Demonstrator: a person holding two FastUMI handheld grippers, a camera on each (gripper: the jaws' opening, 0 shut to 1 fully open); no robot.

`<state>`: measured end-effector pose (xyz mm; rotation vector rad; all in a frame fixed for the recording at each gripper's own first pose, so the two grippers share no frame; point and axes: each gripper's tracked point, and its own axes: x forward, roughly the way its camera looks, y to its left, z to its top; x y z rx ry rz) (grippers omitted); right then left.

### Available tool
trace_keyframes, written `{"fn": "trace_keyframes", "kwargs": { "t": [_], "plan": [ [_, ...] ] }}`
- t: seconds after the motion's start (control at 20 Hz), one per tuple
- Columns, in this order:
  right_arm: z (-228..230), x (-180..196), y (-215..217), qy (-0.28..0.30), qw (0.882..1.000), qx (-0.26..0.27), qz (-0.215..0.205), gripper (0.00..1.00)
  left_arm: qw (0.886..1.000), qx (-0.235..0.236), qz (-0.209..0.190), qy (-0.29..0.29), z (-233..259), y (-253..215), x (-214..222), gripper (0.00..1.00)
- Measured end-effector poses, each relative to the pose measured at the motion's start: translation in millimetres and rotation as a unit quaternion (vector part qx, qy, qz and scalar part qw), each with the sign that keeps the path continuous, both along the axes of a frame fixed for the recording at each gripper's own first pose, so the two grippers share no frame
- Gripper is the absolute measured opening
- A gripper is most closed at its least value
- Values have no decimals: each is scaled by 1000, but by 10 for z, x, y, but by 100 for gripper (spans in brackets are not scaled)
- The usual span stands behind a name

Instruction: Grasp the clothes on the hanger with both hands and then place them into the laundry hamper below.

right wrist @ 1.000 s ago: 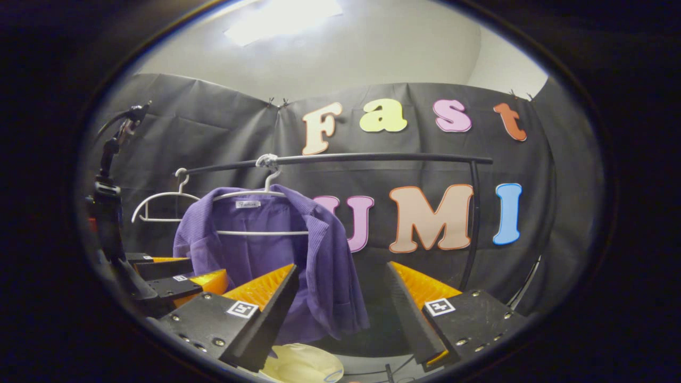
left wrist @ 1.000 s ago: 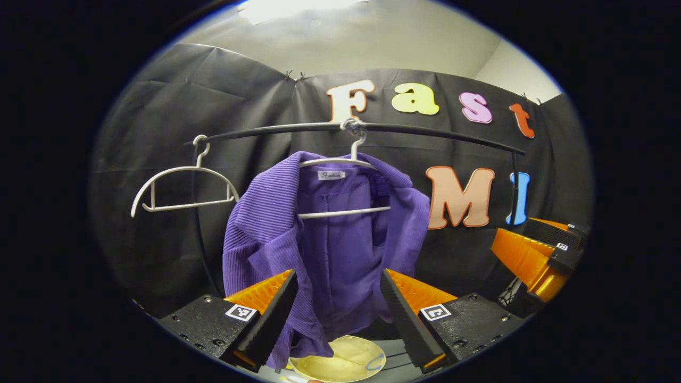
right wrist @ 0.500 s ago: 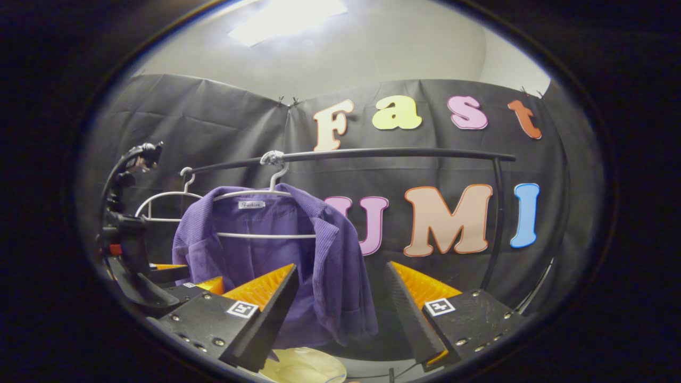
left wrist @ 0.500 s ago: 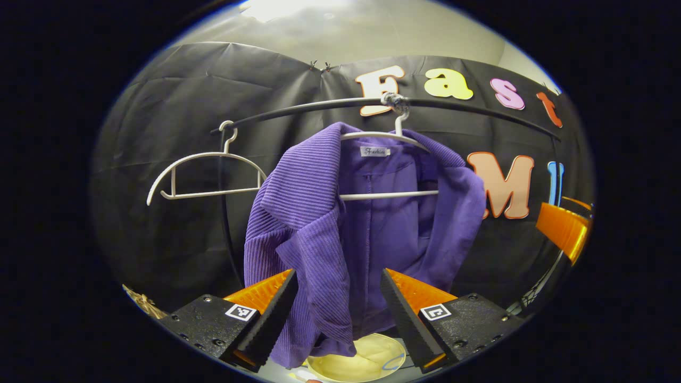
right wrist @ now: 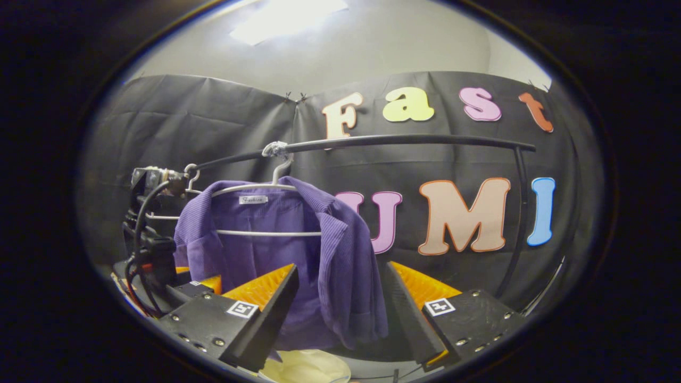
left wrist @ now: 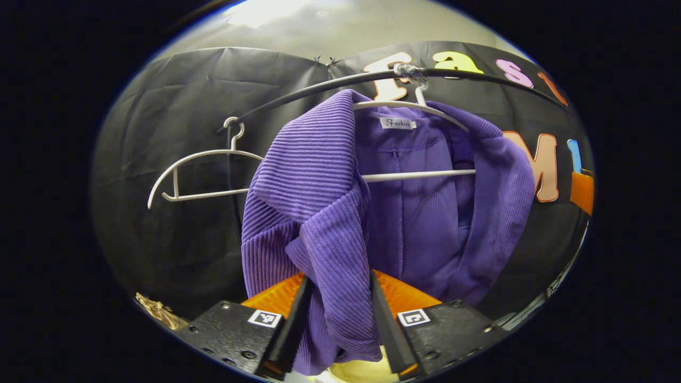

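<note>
Backdrop: black cloth wall [right wrist: 213,122] behind a black rail [right wrist: 404,141], pale ceiling above.
Rail: carries two white hangers, hooked on well apart.
Jacket: purple ribbed jacket [left wrist: 319,175] hangs open on the nearer white hanger [left wrist: 420,106]; its white neck tag sits just under the hook. In the right gripper view the jacket [right wrist: 298,239] sits left of centre on its hanger [right wrist: 266,186].
Spare hanger: bare white hanger [left wrist: 197,175] hangs left of the jacket, apart from it.
Left claw: left claw [left wrist: 335,324] is narrowed around the jacket's left front flap, both fingers against the hanging cloth low down. In the right gripper view, this claw [right wrist: 197,279] shows at the jacket's far side, with its black body and cables beside it.
Right claw: right claw [right wrist: 340,314] is spread wide and holds nothing; the jacket's right front edge hangs in line with the gap, farther off.
Hamper: pale round rim [right wrist: 306,367] shows low down, below the jacket's hem.
</note>
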<state>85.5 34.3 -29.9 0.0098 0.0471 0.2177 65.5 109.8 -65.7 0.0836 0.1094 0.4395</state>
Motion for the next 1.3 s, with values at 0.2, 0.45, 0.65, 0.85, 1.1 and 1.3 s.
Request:
{"fn": "trace_keyframes", "kwargs": {
  "t": [0.2,0.45,0.65,0.85,1.1,1.3],
  "plan": [
    [-29,23,19,3,1000,-2,12,98,1000,-12,-4,-3,-2,32,9,24],
    [-133,113,84,14,1000,-3,22,97,1000,-20,-22,-4,45,-17,-77,2],
    [-239,233,176,21,999,-11,33,97,998,-38,-41,4,98,-74,-179,1],
    [-311,392,280,26,998,-22,45,98,997,-59,-54,-12,264,-97,-345,1],
    [-389,590,459,21,997,-38,66,99,996,-55,-49,-42,592,-64,-585,3],
    [-498,712,629,27,995,-47,81,99,996,-52,-36,-62,835,-9,-727,2]
  ]
}}
